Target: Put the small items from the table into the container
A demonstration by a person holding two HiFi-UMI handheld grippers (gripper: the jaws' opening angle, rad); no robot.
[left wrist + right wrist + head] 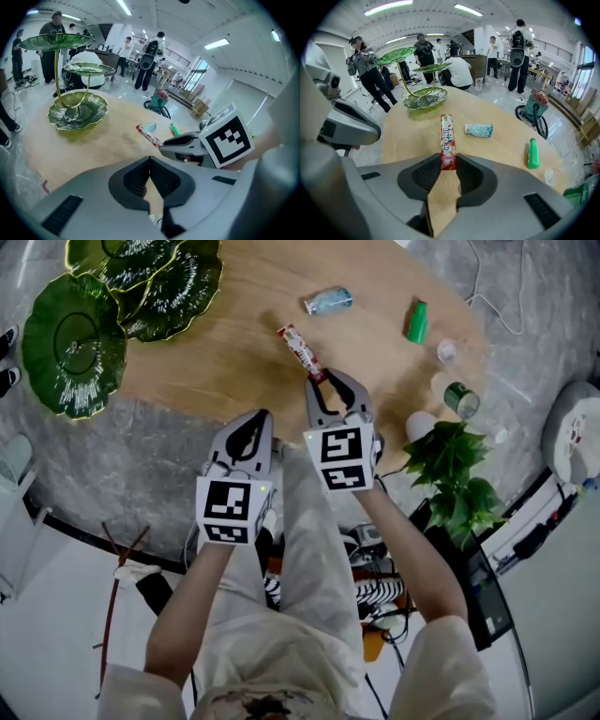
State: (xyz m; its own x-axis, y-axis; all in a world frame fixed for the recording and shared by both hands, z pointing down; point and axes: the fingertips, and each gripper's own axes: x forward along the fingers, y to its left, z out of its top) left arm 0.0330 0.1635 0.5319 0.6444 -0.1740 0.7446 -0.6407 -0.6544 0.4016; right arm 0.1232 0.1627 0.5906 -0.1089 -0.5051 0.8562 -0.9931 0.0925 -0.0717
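Right gripper view, nearest first: pinched between the narrowly parted jaws of the right gripper [449, 161], the near end of a red-and-white snack stick [448, 140], the rest pointing straight away over the wooden table [497, 154]. Cannot tell whether the far end is clear of the wood.

Alongside, seen in the head view: left gripper [255, 420], jaws pressed together on nothing, held near the table's front edge, just beside the right one.

Farther out on the table, still to be gathered: a clear packet of blue pieces [479, 130], a green bottle [533, 153] standing upright to the right, and a green can [461, 399] near the right edge by a potted plant [455, 470].

Farthest, at the table's left end: the tiered green leaf dish [425, 97], taken here to be the container, well apart from the stick.

Step in hand, by judgement: carrying the first item, grasp made, delivery not yet done.

Next move: swing leftward and away across the table, keep the stick clear of the wood, stop above the lowest leaf bowl, then part the jaws. Worth minding the thin stem and upper tiers on approach.
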